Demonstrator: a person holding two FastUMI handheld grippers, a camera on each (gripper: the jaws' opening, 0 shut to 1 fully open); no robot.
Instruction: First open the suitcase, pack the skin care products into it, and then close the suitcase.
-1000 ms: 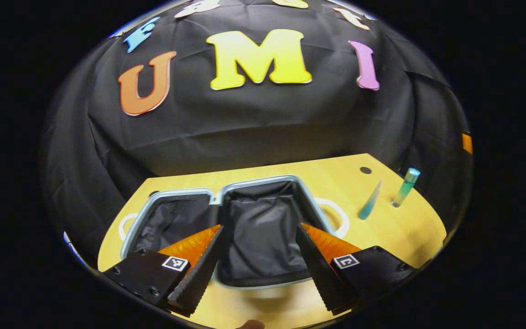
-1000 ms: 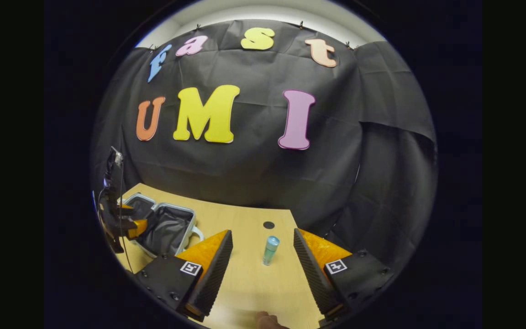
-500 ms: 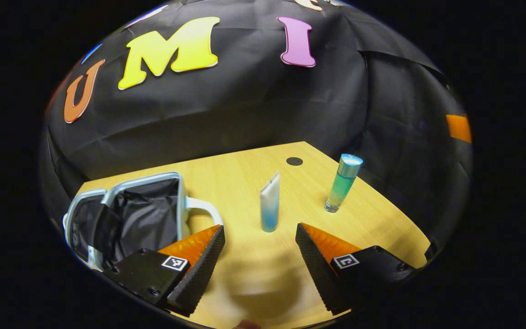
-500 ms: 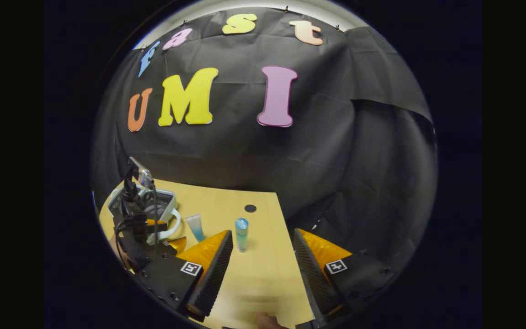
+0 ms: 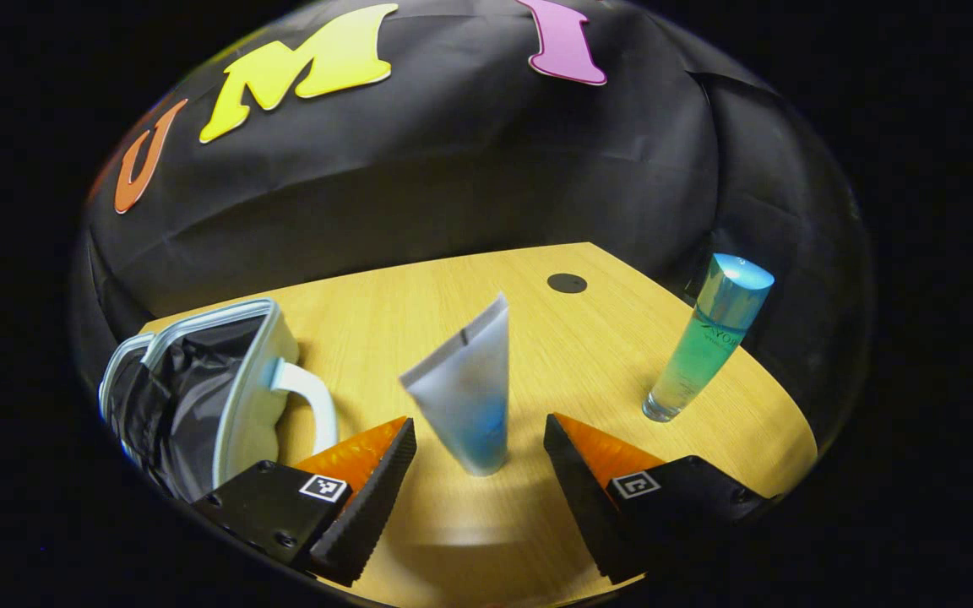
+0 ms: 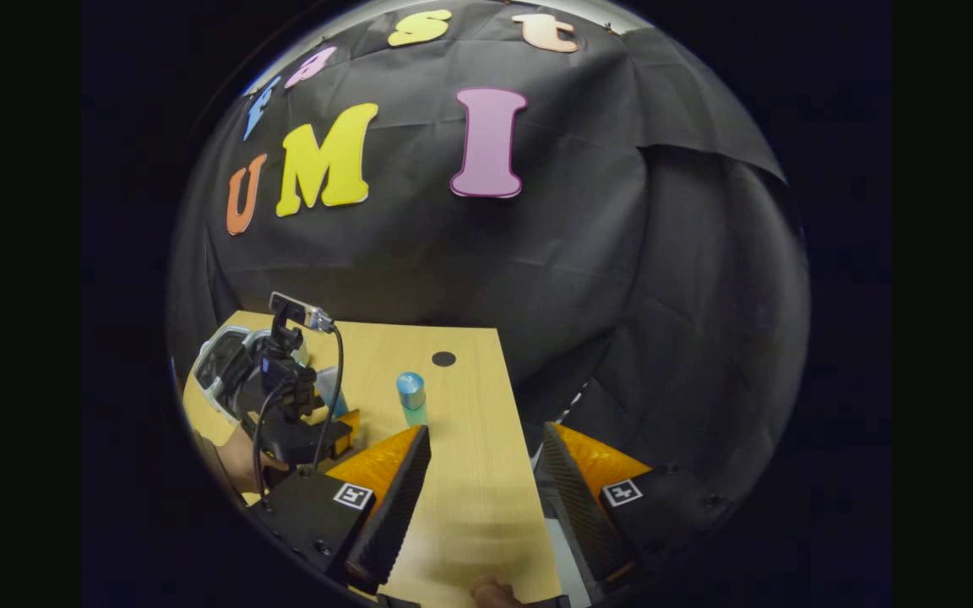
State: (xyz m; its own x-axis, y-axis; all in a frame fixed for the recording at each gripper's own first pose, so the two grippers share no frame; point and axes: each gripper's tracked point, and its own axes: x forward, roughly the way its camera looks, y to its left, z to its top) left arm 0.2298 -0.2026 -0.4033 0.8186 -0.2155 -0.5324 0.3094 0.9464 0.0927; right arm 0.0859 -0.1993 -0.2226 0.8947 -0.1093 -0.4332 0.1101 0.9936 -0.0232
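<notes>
left tool wide open, straddling upright tube, not touching.

The light wooden table is brightly lit from above. The white-and-blue squeeze tube looks blurred. Straight edges bend strongly near the rim.

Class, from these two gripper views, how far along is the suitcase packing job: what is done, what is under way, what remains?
Done: the suitcase lies open. Under way: the left gripper, jaws open, brackets the standing tube without touching it. Left: grasp and pack the tube and the green bottle, both on the table, then close the suitcase.
</notes>
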